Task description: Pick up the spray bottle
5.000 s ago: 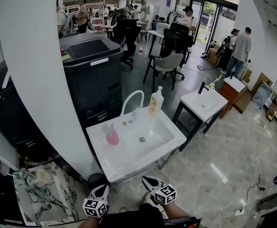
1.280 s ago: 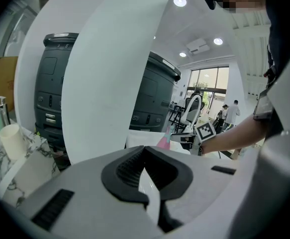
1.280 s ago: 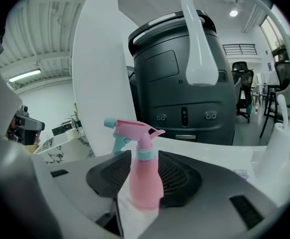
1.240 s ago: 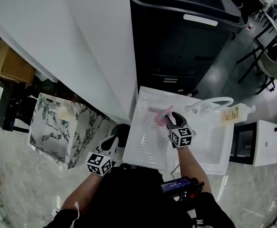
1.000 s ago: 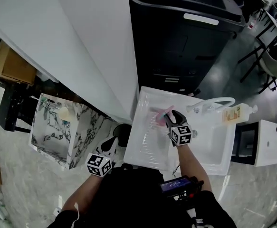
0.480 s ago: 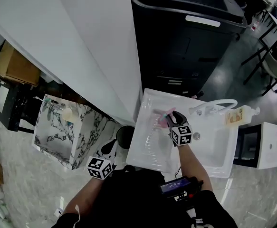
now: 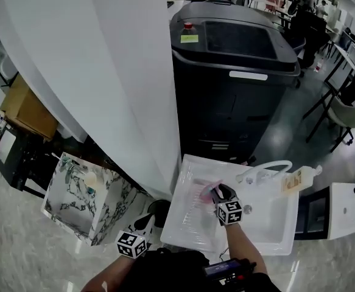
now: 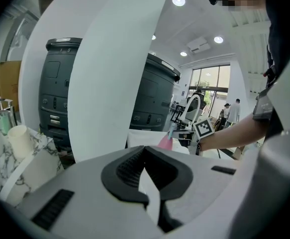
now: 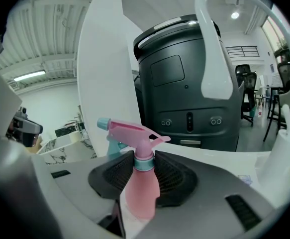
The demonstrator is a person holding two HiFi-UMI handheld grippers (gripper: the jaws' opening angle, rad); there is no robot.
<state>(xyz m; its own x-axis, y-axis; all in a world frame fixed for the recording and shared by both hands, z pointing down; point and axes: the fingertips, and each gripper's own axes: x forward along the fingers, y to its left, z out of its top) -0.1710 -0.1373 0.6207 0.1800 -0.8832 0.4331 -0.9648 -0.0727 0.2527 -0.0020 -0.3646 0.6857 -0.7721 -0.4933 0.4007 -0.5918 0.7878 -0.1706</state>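
Observation:
The pink spray bottle (image 9: 141, 193) with a teal nozzle stands upright between the black pads of my right gripper (image 9: 144, 156). The jaws are closing and the pads press its neck and shoulders. From the head view, the right gripper (image 7: 217, 193) holds the spray bottle (image 7: 206, 191) over the left part of the white sink (image 7: 192, 230). My left gripper (image 7: 148, 224) hangs low beside the sink's front left corner, away from the bottle. In the left gripper view, the left gripper (image 8: 145, 151) has its pads together on nothing, and the spray bottle (image 8: 165, 142) shows far ahead.
A white curved faucet (image 7: 268, 166) and a soap bottle (image 7: 299, 178) stand at the sink's far right. A big black machine (image 7: 238, 72) rises behind the sink, a white column (image 7: 104, 72) to its left. A marble-patterned basin (image 7: 80, 199) sits on the left.
The head view has tipped up, so the black machine fills more of the picture. My right gripper stays at the bottle on the sink's left part; the left gripper has barely moved.

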